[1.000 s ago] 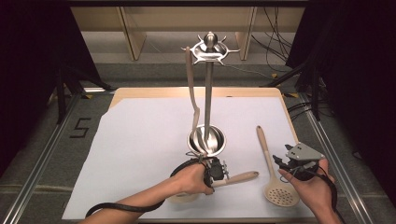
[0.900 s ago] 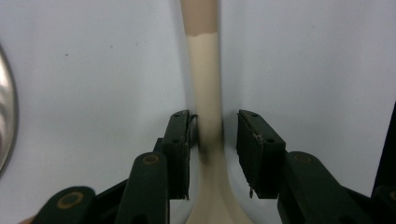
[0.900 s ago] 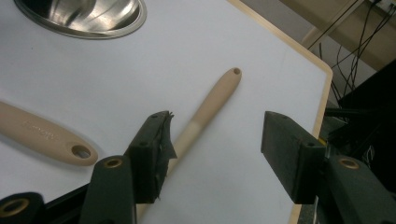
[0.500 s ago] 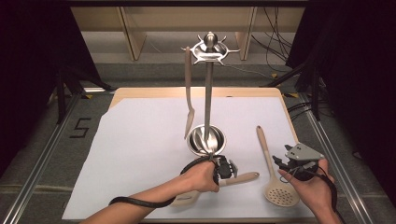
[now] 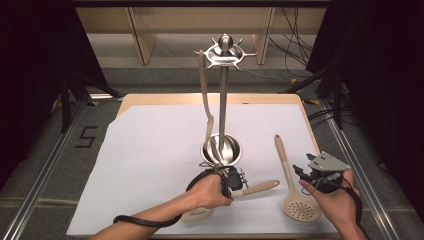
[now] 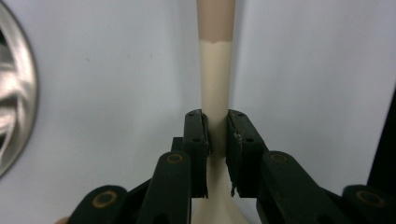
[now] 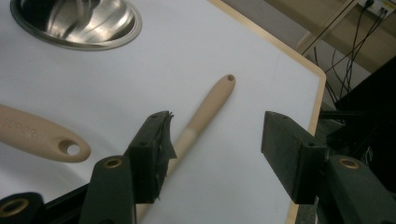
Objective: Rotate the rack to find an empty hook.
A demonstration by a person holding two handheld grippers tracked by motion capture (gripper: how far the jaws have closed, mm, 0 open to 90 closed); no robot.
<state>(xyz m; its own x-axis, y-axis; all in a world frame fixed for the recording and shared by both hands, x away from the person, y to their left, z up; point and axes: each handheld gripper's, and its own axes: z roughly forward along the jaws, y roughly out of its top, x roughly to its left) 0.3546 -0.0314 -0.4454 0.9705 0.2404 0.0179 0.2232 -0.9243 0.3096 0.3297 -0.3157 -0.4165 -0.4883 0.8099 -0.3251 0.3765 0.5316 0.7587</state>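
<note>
A white sheet covers the counter point(image 5: 150, 165) in a dark-curtained room; the floor bears a "5" point(image 5: 85, 136). The left tongs point(image 6: 215, 140) have just closed onto the beige spatula point(image 6: 215, 70) handle lying near the steel stand point(image 5: 222, 147). The right tongs point(image 7: 215, 154) gape over the slotted spoon point(image 5: 295, 195).

Bare forearms, no sleeves. The left gripper point(image 6: 216, 140) shows matte black jaws with brass-ringed pivots and small screws in the pads, a black cable looping off its near side. The right gripper point(image 7: 212, 149) matches, with frayed black tape on one pad and a grey three-cornered plate on top.
</note>
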